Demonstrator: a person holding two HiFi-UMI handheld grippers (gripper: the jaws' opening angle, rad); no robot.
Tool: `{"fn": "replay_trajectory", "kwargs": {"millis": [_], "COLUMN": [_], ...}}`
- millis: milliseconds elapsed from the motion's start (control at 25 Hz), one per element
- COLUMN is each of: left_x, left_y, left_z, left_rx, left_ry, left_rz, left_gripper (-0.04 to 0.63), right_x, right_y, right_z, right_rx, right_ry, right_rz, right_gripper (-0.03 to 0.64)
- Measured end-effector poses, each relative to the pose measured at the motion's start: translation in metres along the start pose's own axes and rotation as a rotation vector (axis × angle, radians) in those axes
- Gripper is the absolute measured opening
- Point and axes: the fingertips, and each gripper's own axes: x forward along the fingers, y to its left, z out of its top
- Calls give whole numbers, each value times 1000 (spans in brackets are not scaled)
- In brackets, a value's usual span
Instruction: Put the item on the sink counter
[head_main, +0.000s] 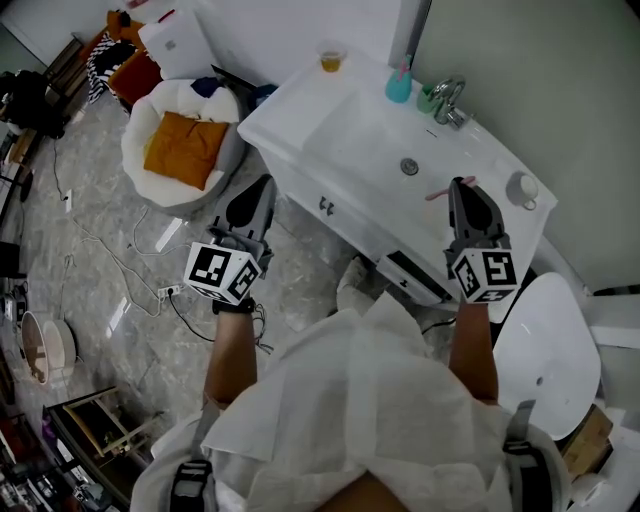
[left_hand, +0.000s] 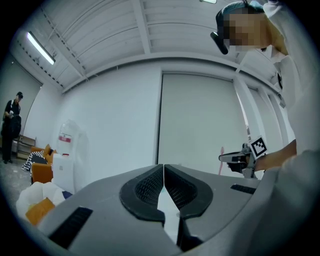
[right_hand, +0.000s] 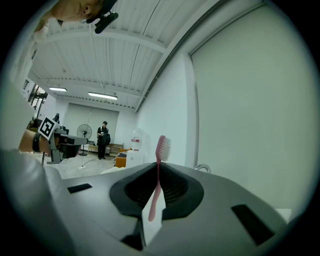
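Nearest, both forearms reach forward from white sleeves. The left gripper (head_main: 262, 186) (left_hand: 164, 184) hangs off the sink counter's (head_main: 300, 128) front left edge, jaws pressed together on nothing. The right gripper (head_main: 459, 184) (right_hand: 158, 186) hovers over the counter's front right part, jaws clamped on the handle of a pink toothbrush (head_main: 437, 193) (right_hand: 159, 169). The toothbrush's long axis lies crosswise to the jaws, and its bristle head sticks out toward the basin drain (head_main: 409, 166). Beyond, along the counter's back edge, stand a faucet (head_main: 450, 100), a teal cup (head_main: 399, 86) and a glass (head_main: 332, 57) of amber liquid.
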Motion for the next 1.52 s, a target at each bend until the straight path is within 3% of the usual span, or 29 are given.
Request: {"fn": "replay_trajectory", "kwargs": {"millis": [360, 600, 1240, 1520], "left_x": [85, 156, 274, 315], "left_y": [43, 51, 49, 58], "left_z": [-13, -17, 4, -5], "left_rx": [-22, -21, 29, 27], "left_ry": [34, 49, 27, 37], "left_rz": [-28, -102, -264, -389], "left_gripper": [18, 18, 18, 18], "right_x": [80, 117, 153, 164], "right_y": [-40, -71, -123, -132], "right_z": [-18, -32, -34, -32], "right_rx": [27, 59, 71, 73], "right_ry": [32, 53, 41, 53], "right_rz": [-17, -51, -146, -258], "right_gripper": [18, 18, 18, 18]}}
